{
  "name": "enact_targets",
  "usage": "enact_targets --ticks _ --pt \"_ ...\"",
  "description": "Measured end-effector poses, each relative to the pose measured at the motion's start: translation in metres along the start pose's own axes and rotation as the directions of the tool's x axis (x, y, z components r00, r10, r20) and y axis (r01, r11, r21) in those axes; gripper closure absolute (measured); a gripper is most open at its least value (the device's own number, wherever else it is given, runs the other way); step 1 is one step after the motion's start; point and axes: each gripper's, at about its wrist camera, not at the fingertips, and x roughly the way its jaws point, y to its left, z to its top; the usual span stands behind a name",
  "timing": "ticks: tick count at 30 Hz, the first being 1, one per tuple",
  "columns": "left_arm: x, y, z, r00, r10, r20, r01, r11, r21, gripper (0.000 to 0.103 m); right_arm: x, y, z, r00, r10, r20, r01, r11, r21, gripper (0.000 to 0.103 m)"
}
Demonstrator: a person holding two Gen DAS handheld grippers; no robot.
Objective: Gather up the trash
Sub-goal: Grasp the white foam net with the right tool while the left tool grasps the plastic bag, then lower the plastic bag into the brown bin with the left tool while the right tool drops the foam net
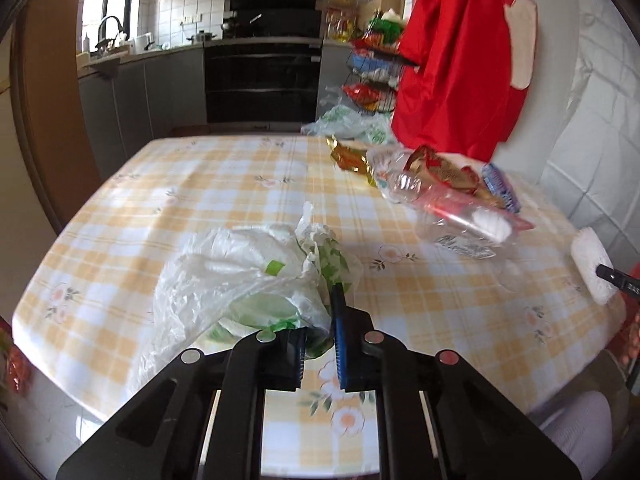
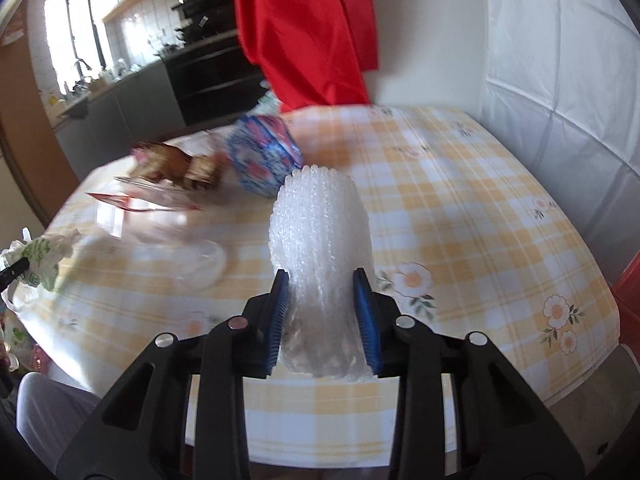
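Observation:
A crumpled white plastic bag with green print (image 1: pixel 248 280) hangs over the checked tablecloth (image 1: pixel 200 184), and my left gripper (image 1: pixel 324 320) is shut on its bunched edge. My right gripper (image 2: pixel 320 280) is shut on a white foam net sleeve (image 2: pixel 320 220) that stands up between the blue pads. The same foam (image 1: pixel 592 268) shows at the right edge of the left wrist view. Further back on the table lie a crushed clear bottle (image 1: pixel 440 208), red and gold snack wrappers (image 1: pixel 440 168) and a blue wrapper (image 2: pixel 264 156).
A red garment (image 1: pixel 460 60) hangs beyond the table's far right. Another green-printed bag (image 1: pixel 352 124) lies at the far edge. Kitchen counters and an oven (image 1: pixel 260 76) stand behind. A quilted white cover (image 2: pixel 560 80) rises on the right. A person's knee (image 1: pixel 580 428) is below the table edge.

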Motion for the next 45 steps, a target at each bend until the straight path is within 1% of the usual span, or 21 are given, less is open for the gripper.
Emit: enact_targets --ticks 3,7,11,14,16,18,20,22,23,26,28,30,31,33,37,39,40,42,43,44,45 --pt "-0.025 0.002 0.0 0.999 -0.026 0.029 0.026 1.0 0.016 0.091 -0.02 0.016 0.004 0.999 0.038 0.036 -0.038 0.999 -0.01 0.068" --pt "-0.066 -0.004 0.004 0.992 -0.106 0.068 0.103 0.993 0.057 0.091 -0.047 0.04 0.007 0.991 0.111 0.069 -0.109 0.994 -0.031 0.068" --pt "-0.106 -0.016 -0.004 0.969 -0.232 0.086 0.224 0.97 0.096 0.091 -0.074 0.059 0.003 0.98 0.17 0.106 -0.168 0.985 -0.034 0.068" --pt "-0.131 -0.028 -0.018 0.945 -0.323 0.061 0.314 0.942 0.122 0.091 -0.092 0.072 -0.004 0.971 0.213 0.111 -0.209 0.977 -0.048 0.068" --pt "-0.141 -0.036 -0.028 0.93 -0.365 0.045 0.356 0.923 0.148 0.091 -0.102 0.079 -0.007 0.968 0.224 0.115 -0.218 0.974 -0.063 0.068" --pt "-0.151 -0.047 -0.043 0.912 -0.41 0.015 0.401 0.897 0.185 0.091 -0.112 0.084 -0.01 0.964 0.236 0.123 -0.229 0.971 -0.07 0.068" --pt "-0.154 -0.055 -0.056 0.895 -0.446 -0.031 0.443 0.876 0.192 0.091 -0.122 0.087 -0.012 0.959 0.251 0.132 -0.244 0.967 -0.071 0.068" --pt "-0.153 -0.063 -0.069 0.868 -0.486 -0.098 0.496 0.849 0.182 0.091 -0.13 0.09 -0.013 0.956 0.261 0.137 -0.253 0.965 -0.075 0.068" --pt "-0.152 -0.069 -0.076 0.85 -0.508 -0.142 0.526 0.832 0.177 0.091 -0.133 0.092 -0.014 0.954 0.263 0.141 -0.254 0.964 -0.079 0.068" --pt "-0.141 -0.082 -0.091 0.814 -0.521 -0.257 0.571 0.801 0.182 0.091 -0.14 0.094 -0.015 0.952 0.269 0.145 -0.259 0.962 -0.086 0.068" --pt "-0.132 -0.091 -0.099 0.799 -0.506 -0.324 0.58 0.791 0.193 0.091 -0.144 0.095 -0.017 0.952 0.27 0.146 -0.259 0.961 -0.092 0.068" --pt "-0.127 -0.099 -0.106 0.783 -0.503 -0.365 0.594 0.78 0.199 0.091 -0.146 0.095 -0.019 0.951 0.272 0.144 -0.261 0.961 -0.092 0.068" --pt "-0.123 -0.1 -0.108 0.776 -0.507 -0.376 0.601 0.775 0.195 0.091 -0.147 0.095 -0.02 0.952 0.272 0.142 -0.261 0.961 -0.091 0.068" --pt "-0.117 -0.105 -0.111 0.753 -0.518 -0.406 0.62 0.765 0.172 0.091 -0.146 0.093 -0.022 0.953 0.271 0.137 -0.26 0.961 -0.089 0.068" --pt "-0.106 -0.113 -0.114 0.733 -0.522 -0.436 0.633 0.758 0.157 0.09 -0.147 0.093 -0.024 0.955 0.269 0.127 -0.259 0.962 -0.088 0.068" --pt "-0.096 -0.116 -0.117 0.71 -0.534 -0.459 0.649 0.749 0.132 0.088 -0.147 0.093 -0.025 0.955 0.269 0.122 -0.26 0.962 -0.087 0.068" --pt "-0.092 -0.117 -0.118 0.702 -0.539 -0.465 0.653 0.748 0.118 0.088 -0.147 0.093 -0.026 0.955 0.27 0.119 -0.261 0.961 -0.087 0.068" --pt "-0.085 -0.116 -0.12 0.694 -0.547 -0.468 0.656 0.749 0.096 0.074 -0.147 0.094 -0.027 0.955 0.273 0.113 -0.264 0.96 -0.091 0.068" --pt "-0.083 -0.116 -0.12 0.696 -0.548 -0.464 0.651 0.754 0.086 0.054 -0.146 0.095 -0.027 0.955 0.277 0.106 -0.267 0.959 -0.094 0.068" --pt "-0.08 -0.113 -0.12 0.709 -0.542 -0.451 0.636 0.768 0.075 0.042 -0.145 0.097 -0.028 0.955 0.28 0.1 -0.271 0.958 -0.099 0.068" --pt "-0.08 -0.111 -0.119 0.716 -0.541 -0.442 0.628 0.775 0.068 0.04 -0.144 0.098 -0.028 0.954 0.283 0.096 -0.273 0.956 -0.103 0.068"
